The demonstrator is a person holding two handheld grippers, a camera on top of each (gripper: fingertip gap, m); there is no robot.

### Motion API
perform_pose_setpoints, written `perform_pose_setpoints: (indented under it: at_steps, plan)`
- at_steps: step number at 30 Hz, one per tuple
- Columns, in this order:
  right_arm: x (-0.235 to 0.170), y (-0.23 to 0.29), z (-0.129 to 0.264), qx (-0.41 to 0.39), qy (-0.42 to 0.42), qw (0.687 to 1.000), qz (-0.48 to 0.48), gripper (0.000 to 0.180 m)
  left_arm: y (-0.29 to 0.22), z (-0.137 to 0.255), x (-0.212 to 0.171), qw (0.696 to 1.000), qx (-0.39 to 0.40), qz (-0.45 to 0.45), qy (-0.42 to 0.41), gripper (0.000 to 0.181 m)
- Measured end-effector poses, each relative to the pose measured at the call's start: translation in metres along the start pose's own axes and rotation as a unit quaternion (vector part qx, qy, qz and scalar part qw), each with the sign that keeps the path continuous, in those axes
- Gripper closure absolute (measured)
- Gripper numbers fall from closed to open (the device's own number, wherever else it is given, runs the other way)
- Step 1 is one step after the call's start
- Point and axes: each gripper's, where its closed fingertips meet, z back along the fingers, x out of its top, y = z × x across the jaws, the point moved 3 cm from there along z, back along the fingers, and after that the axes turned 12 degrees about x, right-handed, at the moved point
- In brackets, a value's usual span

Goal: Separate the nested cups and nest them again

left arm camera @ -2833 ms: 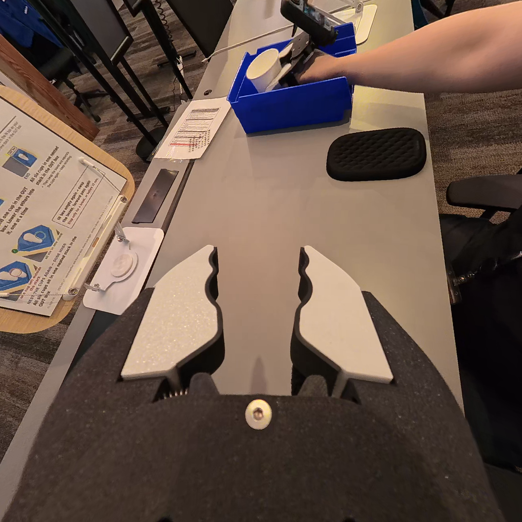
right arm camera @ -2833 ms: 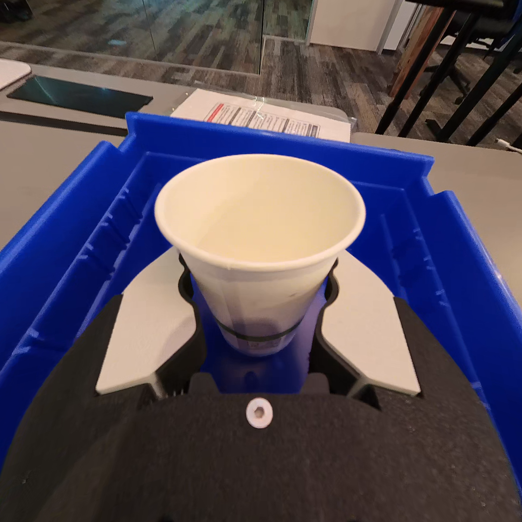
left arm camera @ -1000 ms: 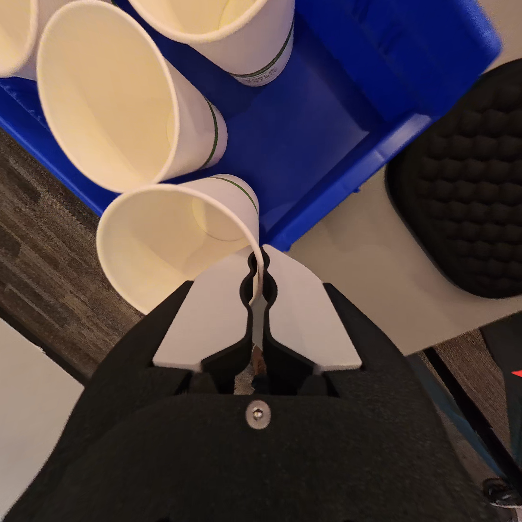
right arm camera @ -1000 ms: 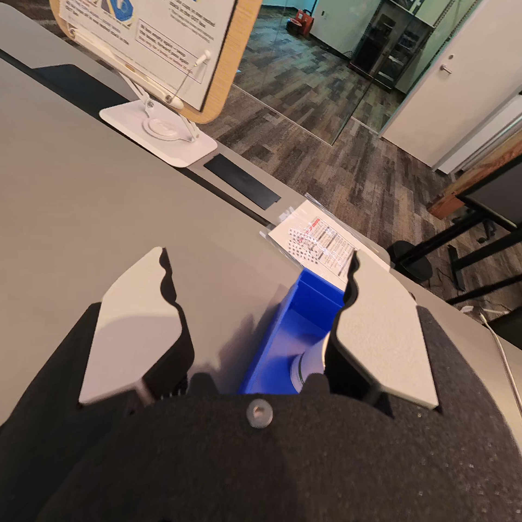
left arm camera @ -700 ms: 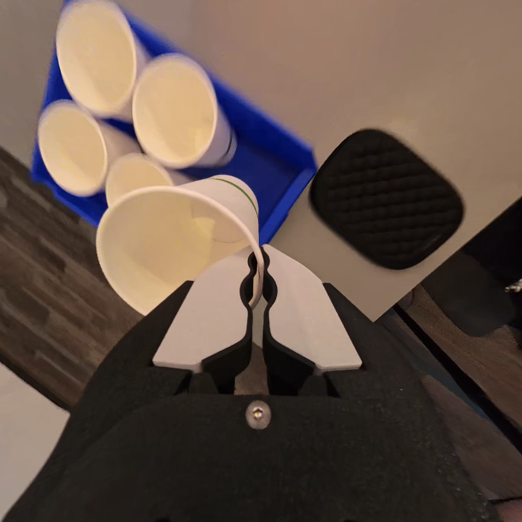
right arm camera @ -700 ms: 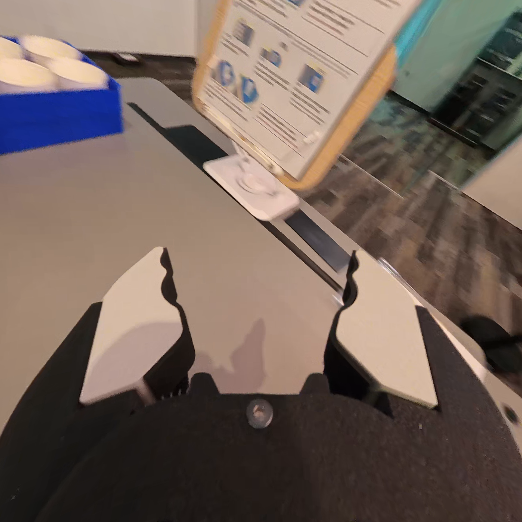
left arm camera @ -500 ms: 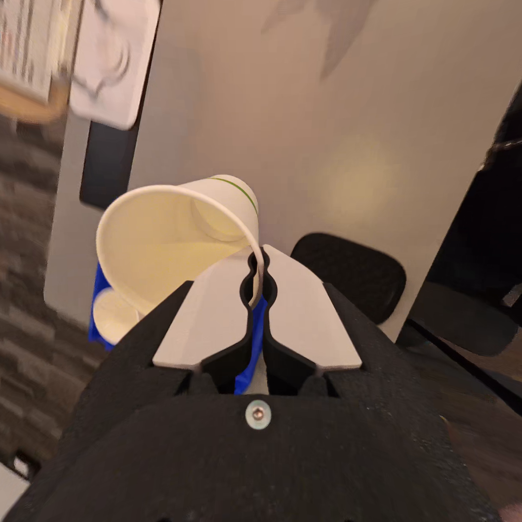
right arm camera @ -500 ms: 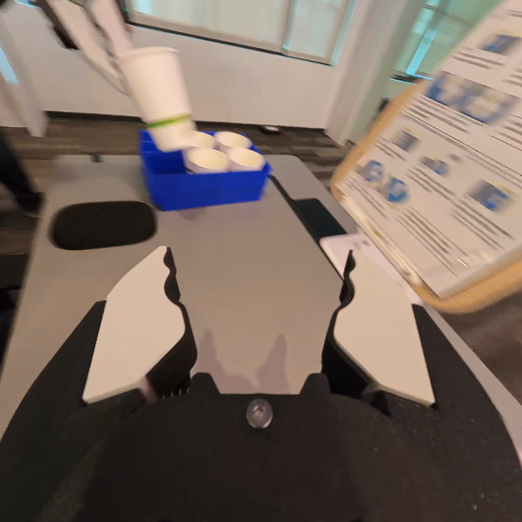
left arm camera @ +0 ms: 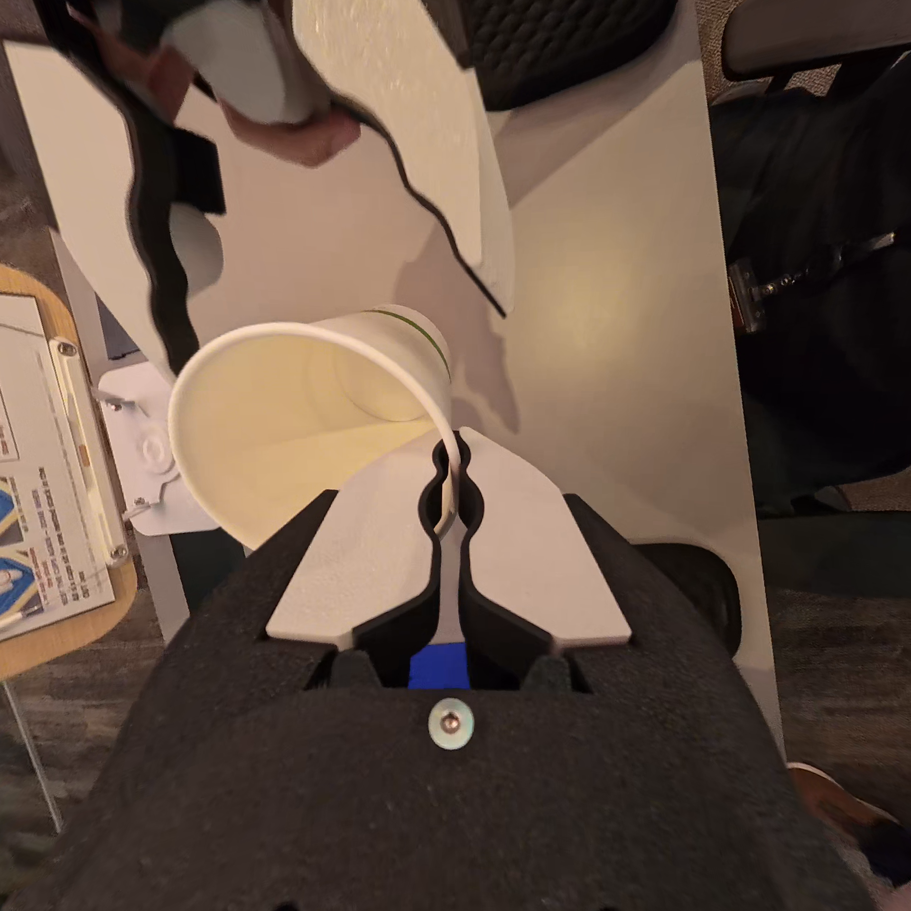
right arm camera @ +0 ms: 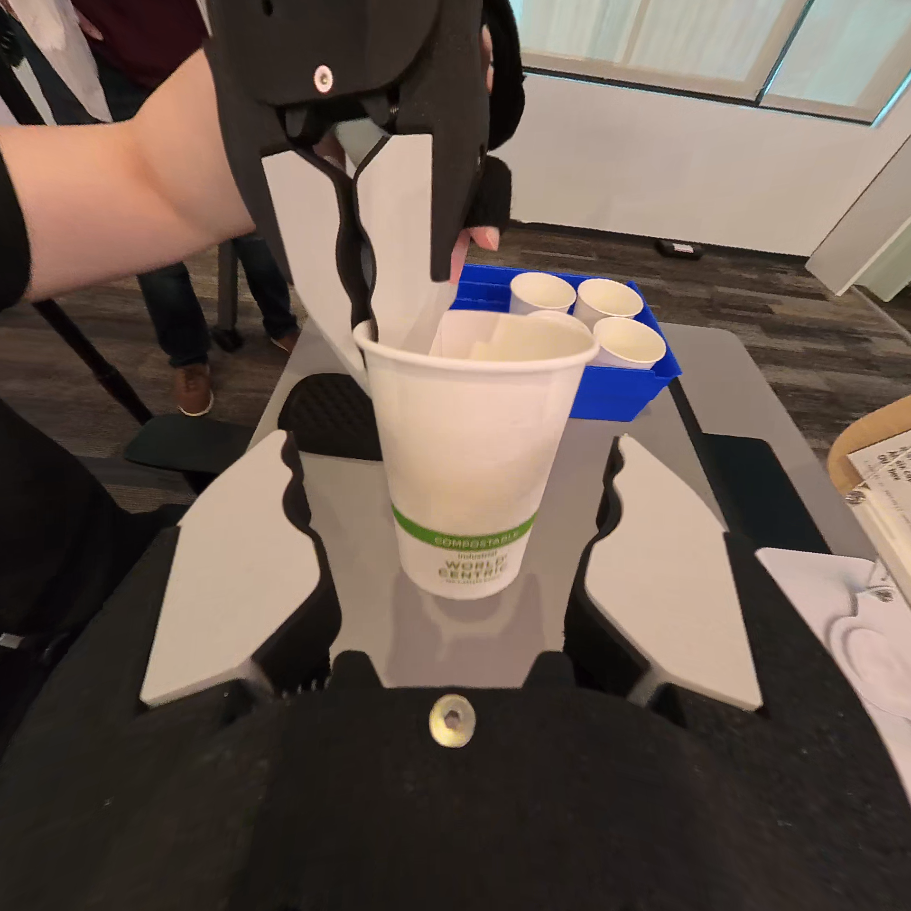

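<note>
Pinching cup (left arm camera: pixel 315 414) rim, left hand-held gripper (left arm camera: pixel 451 473) hangs vertical.

My held cup (right arm camera: pixel 473 443) covers part of the blue bin (right arm camera: pixel 626 389) behind it, and one of the bin's cups (right arm camera: pixel 552 315) barely shows.

My feed: grey worktop (right arm camera: pixel 641 493), dark wood-pattern floor (right arm camera: pixel 739 296) beyond. White wall (right arm camera: pixel 665 162) under bright windows (right arm camera: pixel 665 39). Black chair armrest (right arm camera: pixel 187 438) left of worktop.
</note>
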Motion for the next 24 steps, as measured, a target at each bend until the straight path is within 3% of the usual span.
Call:
perform_pose_setpoints:
  at_steps: [24]
  plan:
    - [-0.021, 0.006, -0.02, 0.119, -0.007, 0.991, -0.054, 0.09, -0.017, -0.018, 0.02, 0.998, -0.036, -0.039, -0.015, 0.175]
